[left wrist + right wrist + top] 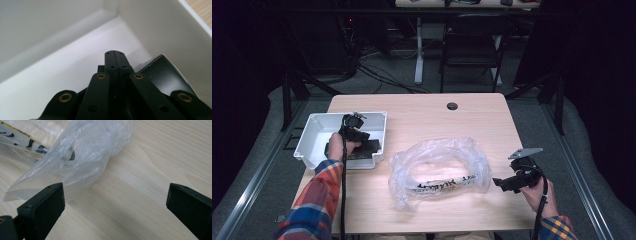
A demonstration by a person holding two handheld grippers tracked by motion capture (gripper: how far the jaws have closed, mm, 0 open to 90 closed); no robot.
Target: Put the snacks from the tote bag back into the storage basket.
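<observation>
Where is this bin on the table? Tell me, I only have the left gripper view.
Observer: The white bin sits at the left side of the table, with your left hand-held gripper inside it.
Operator: Report what else is on the table.
Observer: A clear plastic bag lies in the middle, with something printed inside.
Operator: Give me the right hand-held gripper.
Observer: The right hand-held gripper is open by the bag's right end, holding nothing.
</observation>
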